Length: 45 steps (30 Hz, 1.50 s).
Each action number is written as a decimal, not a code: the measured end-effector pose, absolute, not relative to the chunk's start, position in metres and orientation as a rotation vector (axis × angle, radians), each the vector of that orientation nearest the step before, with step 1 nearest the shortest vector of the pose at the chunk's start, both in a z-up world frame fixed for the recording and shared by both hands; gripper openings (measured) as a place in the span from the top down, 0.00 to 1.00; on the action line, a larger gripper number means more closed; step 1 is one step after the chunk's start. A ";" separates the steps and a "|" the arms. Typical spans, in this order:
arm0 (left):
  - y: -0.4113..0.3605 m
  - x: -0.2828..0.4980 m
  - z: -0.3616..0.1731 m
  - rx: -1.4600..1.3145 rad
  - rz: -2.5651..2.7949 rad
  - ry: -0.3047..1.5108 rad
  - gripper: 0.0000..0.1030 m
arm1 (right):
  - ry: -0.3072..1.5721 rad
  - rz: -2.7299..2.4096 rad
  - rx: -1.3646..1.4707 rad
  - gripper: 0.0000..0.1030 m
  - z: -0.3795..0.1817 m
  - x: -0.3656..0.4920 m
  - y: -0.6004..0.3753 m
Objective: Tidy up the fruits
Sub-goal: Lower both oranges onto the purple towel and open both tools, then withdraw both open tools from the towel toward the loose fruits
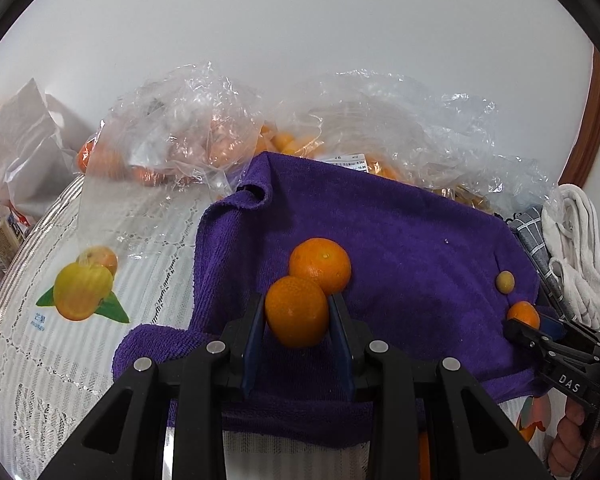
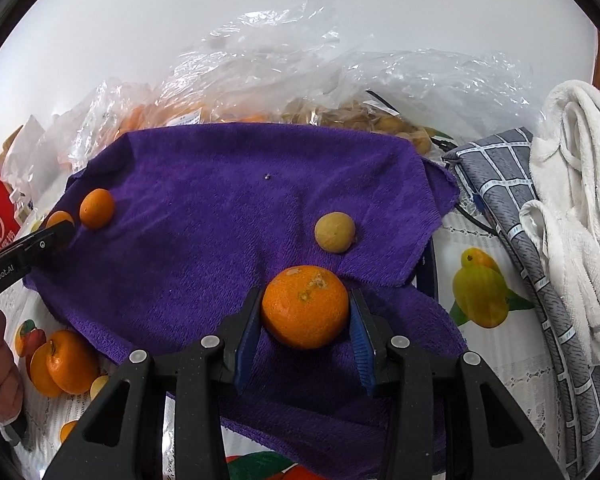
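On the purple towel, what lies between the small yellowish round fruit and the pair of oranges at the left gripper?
Only bare purple towel lies between the small yellowish round fruit and that pair of oranges; the right wrist view shows it.

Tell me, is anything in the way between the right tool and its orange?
No, nothing visible is in the way. The orange sits between the fingers of the right tool, on the purple towel. The small yellowish fruit lies farther back, apart.

Left wrist view: close, angled down over purple towel [image 1: 400, 240], from its left. Right wrist view: same, from right. Shared: towel, far plastic bags [image 2: 300, 72].
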<state>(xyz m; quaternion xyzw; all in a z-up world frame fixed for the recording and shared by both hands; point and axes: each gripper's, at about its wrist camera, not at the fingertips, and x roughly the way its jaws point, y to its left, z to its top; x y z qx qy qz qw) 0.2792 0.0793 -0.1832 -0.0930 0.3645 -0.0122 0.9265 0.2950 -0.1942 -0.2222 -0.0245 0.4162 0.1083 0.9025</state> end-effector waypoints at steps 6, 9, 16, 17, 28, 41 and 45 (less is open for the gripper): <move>0.078 0.279 -0.184 -0.182 -0.028 0.749 0.71 | 0.826 0.237 -0.026 0.38 -0.214 0.287 -0.196; 0.078 0.279 -0.184 -0.180 -0.027 0.748 0.71 | 0.800 0.217 -0.026 0.35 -0.209 0.283 -0.197; 0.078 0.279 -0.184 -0.177 -0.024 0.747 0.71 | 0.754 0.196 0.001 0.34 -0.203 0.278 -0.203; 0.078 0.279 -0.184 -0.176 -0.023 0.747 0.71 | 0.750 0.191 -0.003 0.34 -0.202 0.277 -0.203; 0.075 0.274 -0.178 -0.163 -0.017 0.723 0.61 | 0.711 0.166 -0.013 0.35 -0.184 0.265 -0.203; 0.083 0.238 -0.136 -0.126 -0.002 0.562 0.46 | 0.713 0.193 -0.014 0.35 -0.149 0.212 -0.203; 0.094 0.211 -0.128 -0.114 0.028 0.570 0.42 | 0.750 0.211 -0.009 0.43 -0.159 0.192 -0.204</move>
